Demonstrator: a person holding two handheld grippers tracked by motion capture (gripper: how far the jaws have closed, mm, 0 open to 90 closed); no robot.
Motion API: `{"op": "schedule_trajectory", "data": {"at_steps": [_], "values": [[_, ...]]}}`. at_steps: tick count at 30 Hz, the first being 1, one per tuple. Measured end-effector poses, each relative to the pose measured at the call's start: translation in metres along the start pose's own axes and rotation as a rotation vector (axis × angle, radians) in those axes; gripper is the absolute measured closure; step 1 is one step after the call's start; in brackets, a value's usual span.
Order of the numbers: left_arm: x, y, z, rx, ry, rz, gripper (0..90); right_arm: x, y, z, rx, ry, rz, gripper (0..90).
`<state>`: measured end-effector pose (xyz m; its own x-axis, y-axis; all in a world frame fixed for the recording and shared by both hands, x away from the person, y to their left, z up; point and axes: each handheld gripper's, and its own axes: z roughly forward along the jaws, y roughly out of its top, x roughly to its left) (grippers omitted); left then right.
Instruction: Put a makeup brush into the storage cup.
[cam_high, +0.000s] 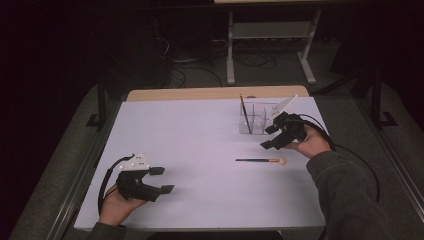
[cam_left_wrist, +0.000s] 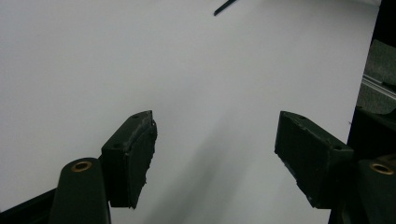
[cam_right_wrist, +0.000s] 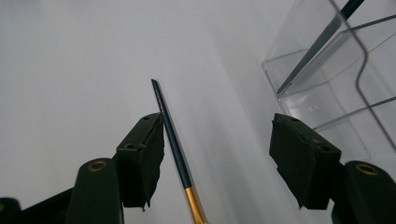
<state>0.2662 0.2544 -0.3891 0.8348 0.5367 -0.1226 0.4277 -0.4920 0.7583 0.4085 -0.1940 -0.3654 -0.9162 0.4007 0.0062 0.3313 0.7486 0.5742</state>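
Dark-handled makeup brush (cam_right_wrist: 173, 140) cut off at its gold ferrule, lying flat on white table (cam_high: 200, 145), just below open, empty right gripper (cam_high: 272, 136), clear organizer (cam_high: 255, 119) beside, left gripper (cam_high: 161, 180) spread, idle.

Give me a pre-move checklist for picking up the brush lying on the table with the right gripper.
1. Right gripper jaws apart with nothing pressed between them: ok.
2. Makeup brush lies flat on the white table, free of other things: ok.
3. Brush handle inside the jaw gap: in the right gripper view it runs close by the left pad; whether it touches cannot tell.
4. Gripper down at brush level: in the high view the right gripper sits above and beyond the brush; not ok.
5. Clear organizer upright with one dark brush standing in it, open compartments left: ok.
6. Left gripper open, resting away from the brush: ok.
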Motion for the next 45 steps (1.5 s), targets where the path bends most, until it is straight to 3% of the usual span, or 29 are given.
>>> {"op": "schedule_trajectory", "data": {"at_steps": [18, 29, 45], "values": [[0.0, 0.0, 0.0, 0.0, 0.0, -0.001, 28.0, 0.005, -0.015, 0.022, 0.068, 0.032, -0.04, 35.3], [0.0, 0.0, 0.0, 0.001, 0.0, -0.003, 27.9, 0.009, -0.02, 0.03, 0.08, 0.046, -0.048, 38.0], [0.0, 0.0, 0.0, 0.003, 0.0, 0.001, 27.9, 0.012, -0.031, 0.041, 0.118, 0.07, -0.076, 52.1]]}}
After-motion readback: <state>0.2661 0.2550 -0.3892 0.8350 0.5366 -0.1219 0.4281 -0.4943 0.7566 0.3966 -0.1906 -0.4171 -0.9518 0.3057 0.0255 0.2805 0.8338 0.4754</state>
